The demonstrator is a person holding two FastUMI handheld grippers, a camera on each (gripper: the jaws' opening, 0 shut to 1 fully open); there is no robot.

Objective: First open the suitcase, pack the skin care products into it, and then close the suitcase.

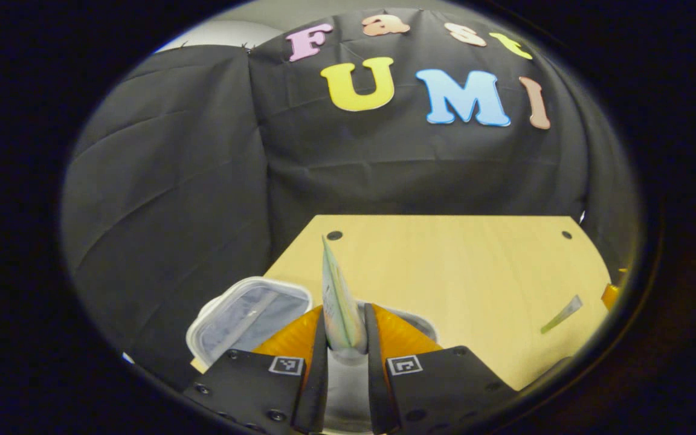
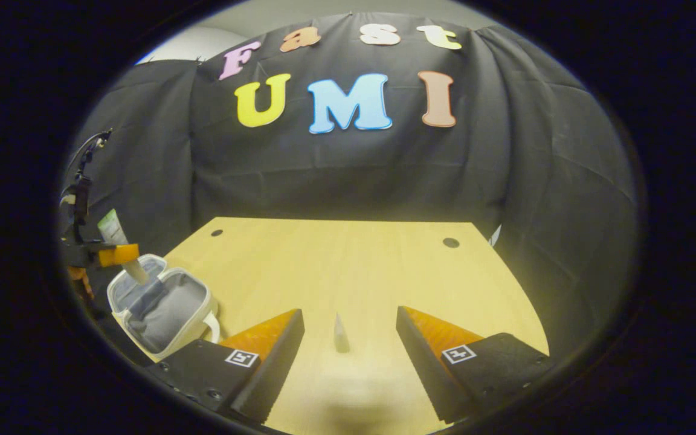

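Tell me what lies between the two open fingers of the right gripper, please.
In the right gripper view, a small pale tube lies on the bare wooden table between the right gripper fingers, untouched by either.

White suitcase (image 2: pixel 164 305) with grey lining; pale wooden table (image 2: pixel 348 272).

Both views are dim and warm-toned, brightest on the pale wooden table (image 2: pixel 348 266) ahead of the jaws, falling off to dark at the round edges. Fisheye bending curves the table's far edge. In the right gripper view the table surface nearest the jaws is blurred and carries a soft shadow between them.
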